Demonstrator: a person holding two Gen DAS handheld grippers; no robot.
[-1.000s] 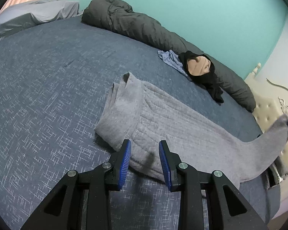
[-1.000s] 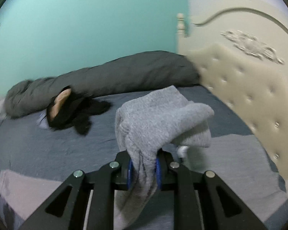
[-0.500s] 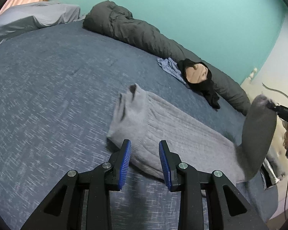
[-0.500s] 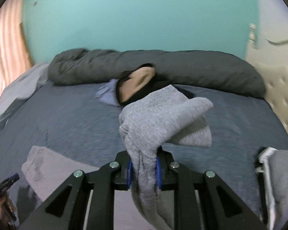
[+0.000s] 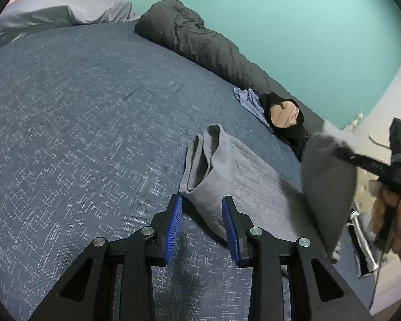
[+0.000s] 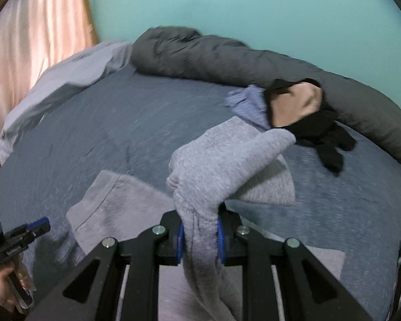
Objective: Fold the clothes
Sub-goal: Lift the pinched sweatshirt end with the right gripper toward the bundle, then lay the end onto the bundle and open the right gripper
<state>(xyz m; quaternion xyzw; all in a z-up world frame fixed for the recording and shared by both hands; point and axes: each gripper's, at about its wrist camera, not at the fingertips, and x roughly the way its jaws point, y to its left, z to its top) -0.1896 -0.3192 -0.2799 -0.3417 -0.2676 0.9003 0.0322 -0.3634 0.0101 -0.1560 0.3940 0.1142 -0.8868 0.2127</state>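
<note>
Soft, even indoor light fills both fisheye views, with no harsh glare. The brightest area is a pink curtain (image 6: 26, 53) at the upper left of the right wrist view, glowing as if lit from behind. The left wrist view is sharp on the blue bedspread (image 5: 80, 133), whose woven pattern reads clearly, with a faint dark shadow below the gripper fingers. The right wrist view is smeared by motion blur across the bedspread and the dark grey duvet roll (image 6: 227, 56). Both pictures curve strongly and darken to black at the corners.
</note>
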